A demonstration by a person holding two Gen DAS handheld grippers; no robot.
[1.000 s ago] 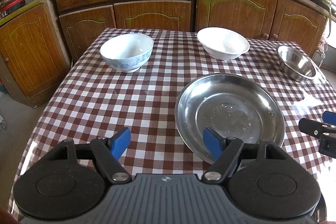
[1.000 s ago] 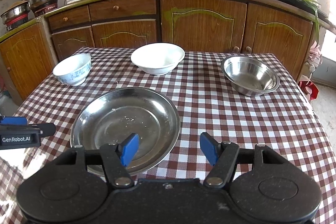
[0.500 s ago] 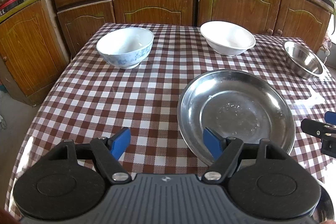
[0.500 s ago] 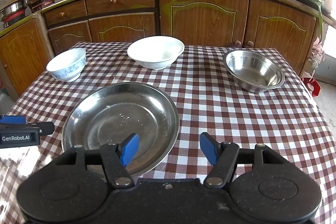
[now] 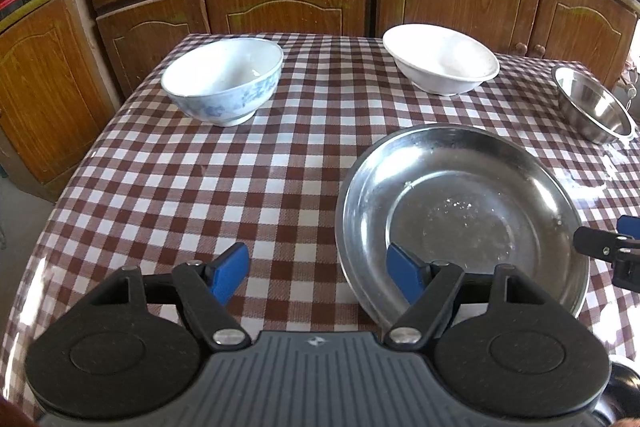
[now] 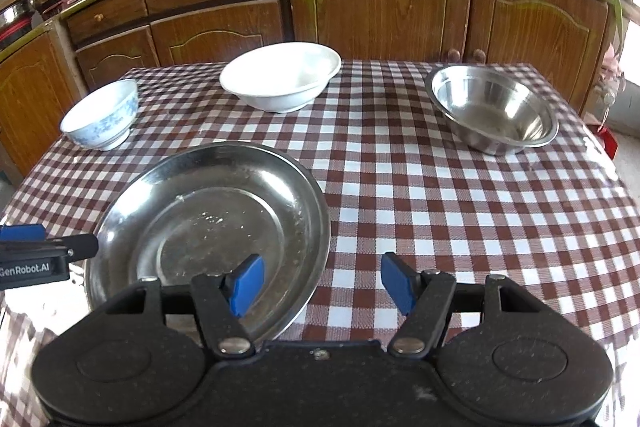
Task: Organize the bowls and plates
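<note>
Clearly we hold both tongs spread and empty, left gripper [image 5: 316, 269] and right gripper [image 6: 322, 281] flanking the steel plate [image 6: 208, 211] on the checked tablecloth [image 6: 440, 207]; its thin rim lies flat, so pads may skid off; bowls sit well beyond.

shiny, scuffed metal plate [image 5: 460, 211], polished steel bowl [image 6: 494, 109], glossy white ceramic bowl [image 6: 282, 77], glazed blue-patterned bowl [image 5: 224, 81], glossy checked oilcloth tablecloth [image 5: 224, 187], varnished wood cabinets [image 6: 380, 7]
</note>
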